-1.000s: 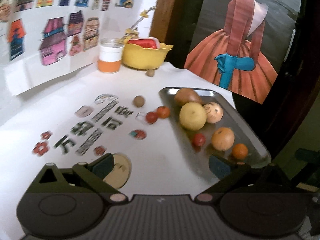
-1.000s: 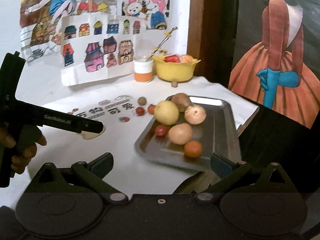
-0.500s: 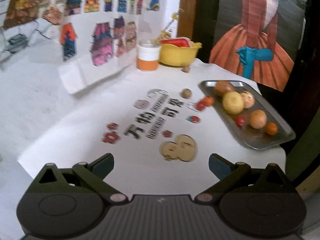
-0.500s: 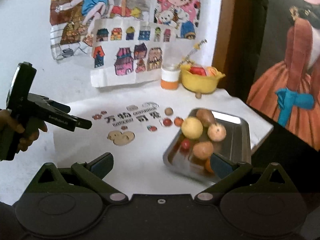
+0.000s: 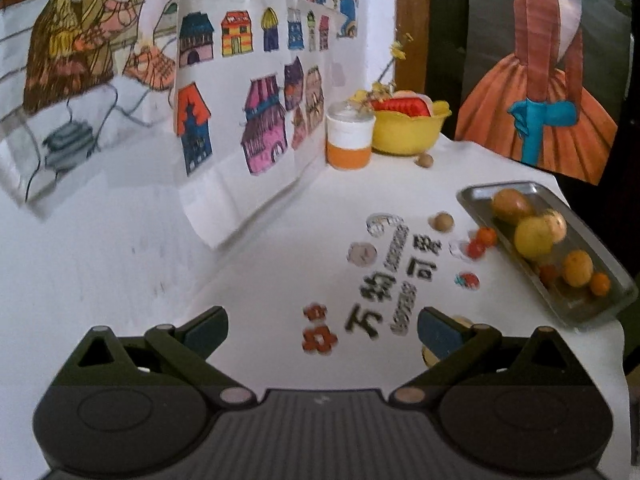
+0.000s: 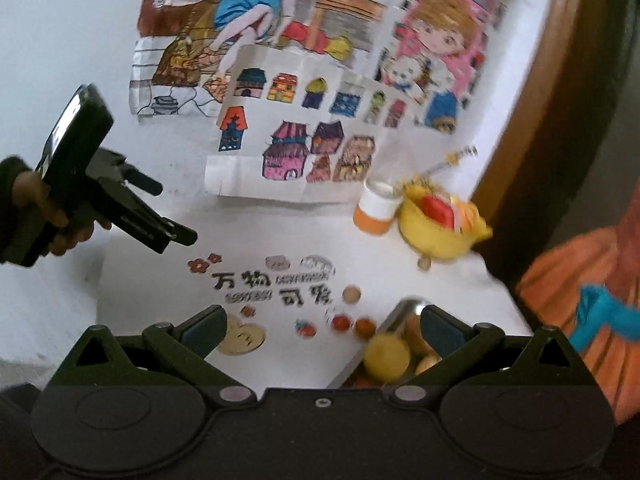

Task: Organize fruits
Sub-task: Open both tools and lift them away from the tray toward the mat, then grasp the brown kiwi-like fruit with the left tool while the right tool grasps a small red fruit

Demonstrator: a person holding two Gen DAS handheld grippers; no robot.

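A white table (image 5: pixel 120 264) with printed stickers fills both fisheye views. In the left wrist view, the left gripper (image 5: pixel 322 326) sits at the bottom centre of the frame, its two fingers spread wide apart with nothing between them, held above bare tabletop. At the right edge of that frame a metal tray (image 5: pixel 616 276) holds the fruits: a brownish fruit (image 5: pixel 510 204) at the far end, a large yellow fruit (image 5: pixel 534 236), a pale round fruit (image 5: pixel 558 220) touching it, an orange (image 5: pixel 578 268), a small red fruit (image 5: pixel 547 273) and a small orange fruit (image 5: pixel 600 283). Just left of the tray, on the table, lie two small red-orange fruits (image 5: pixel 480 242) and a round brown nut (image 5: pixel 442 222). In the upper middle stand a yellow bowl (image 5: pixel 408 132) with red contents and an orange-and-white jar (image 5: pixel 350 140), before children's drawings (image 5: pixel 248 80) on the wall.

In the right wrist view, the right gripper (image 6: pixel 322 326) at bottom centre is also wide open and empty, hovering over the tray's near left corner. At the left edge a hand (image 6: pixel 44 208) holds the other gripper in the air.
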